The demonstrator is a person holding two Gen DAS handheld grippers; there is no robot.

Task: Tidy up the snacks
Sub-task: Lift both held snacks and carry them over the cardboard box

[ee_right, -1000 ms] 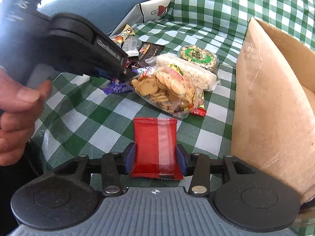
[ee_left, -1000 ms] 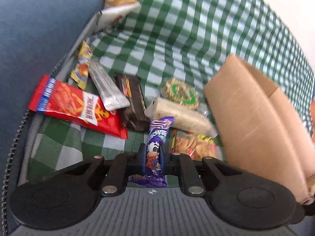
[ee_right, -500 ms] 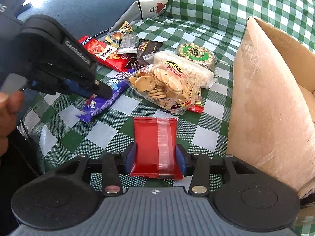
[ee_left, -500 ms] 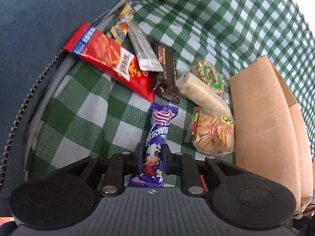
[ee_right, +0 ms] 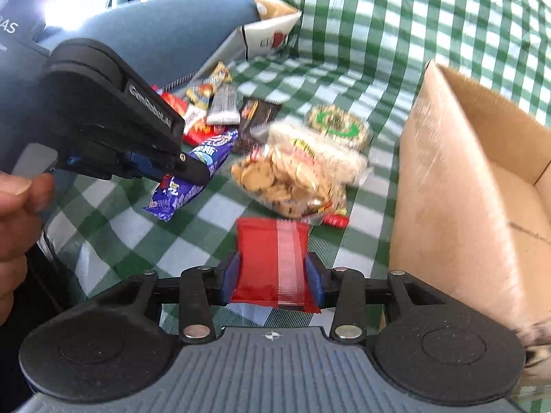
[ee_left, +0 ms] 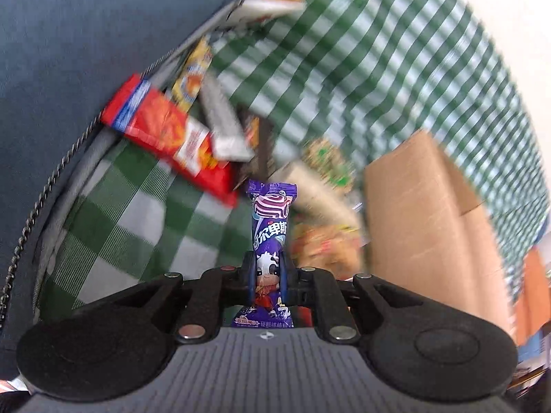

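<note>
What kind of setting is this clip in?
Probably a home living area: snacks lie on a green checked cloth spread over a blue sofa, with a cardboard box beside them.

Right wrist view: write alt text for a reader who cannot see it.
The right gripper, jaws closing, holds a red snack packet above a green checked cloth. To its left, the left gripper holds a purple candy wrapper near a pile of snacks. An open cardboard box stands on the right.
</note>
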